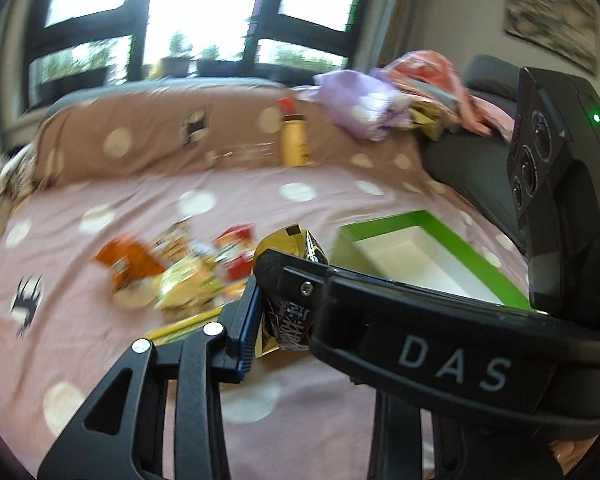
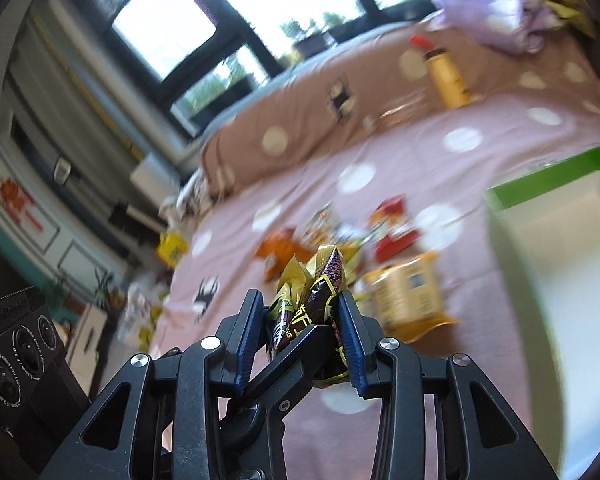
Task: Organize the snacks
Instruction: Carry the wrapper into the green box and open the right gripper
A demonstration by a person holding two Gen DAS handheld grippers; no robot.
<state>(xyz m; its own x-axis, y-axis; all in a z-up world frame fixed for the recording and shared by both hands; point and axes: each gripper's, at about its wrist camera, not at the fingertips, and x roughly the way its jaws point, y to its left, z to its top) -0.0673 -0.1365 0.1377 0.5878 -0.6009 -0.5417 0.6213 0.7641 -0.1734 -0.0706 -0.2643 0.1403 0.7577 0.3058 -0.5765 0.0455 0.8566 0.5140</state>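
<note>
Both grippers hold one black-and-gold snack packet. In the left wrist view the packet [image 1: 290,280] sits between my left gripper's [image 1: 278,304] blue pad and the right gripper's black body [image 1: 420,320], which crosses in front. In the right wrist view my right gripper [image 2: 302,312] is shut on the packet [image 2: 320,288], with a black finger of the other gripper crossing below it. A pile of snack packets [image 1: 180,272] lies on the pink dotted bedsheet [image 1: 140,208], also seen in the right wrist view [image 2: 380,248]. A green-rimmed white box [image 1: 428,256] stands open at the right [image 2: 560,240].
A yellow bottle with a red cap [image 1: 294,140] stands against the brown dotted pillow [image 1: 160,140]. Crumpled purple and pink cloth [image 1: 380,96] lies at the back right. A dark sofa arm [image 1: 472,168] borders the bed. Windows are behind.
</note>
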